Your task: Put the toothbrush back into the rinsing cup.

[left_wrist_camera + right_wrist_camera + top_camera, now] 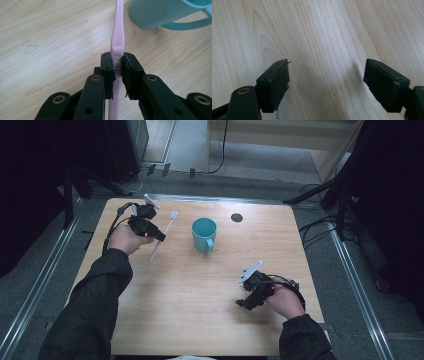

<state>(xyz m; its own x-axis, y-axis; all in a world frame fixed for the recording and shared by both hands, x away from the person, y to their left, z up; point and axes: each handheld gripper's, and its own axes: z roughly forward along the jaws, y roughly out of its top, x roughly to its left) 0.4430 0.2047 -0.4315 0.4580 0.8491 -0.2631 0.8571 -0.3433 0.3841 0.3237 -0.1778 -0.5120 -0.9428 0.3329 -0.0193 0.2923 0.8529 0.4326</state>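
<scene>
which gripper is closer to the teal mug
Left. The left gripper, shut on the pink toothbrush, is just left of the teal mug, near the table's far edge. The right gripper, jaws open, sits toward the near right, well short of the mug.

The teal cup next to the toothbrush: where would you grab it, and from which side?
Probably by the rim and wall of the cup, coming straight down from above: it stands upright with its mouth open. One jaw could go inside and one outside, away from the handle, which faces the person and looks narrower.
</scene>
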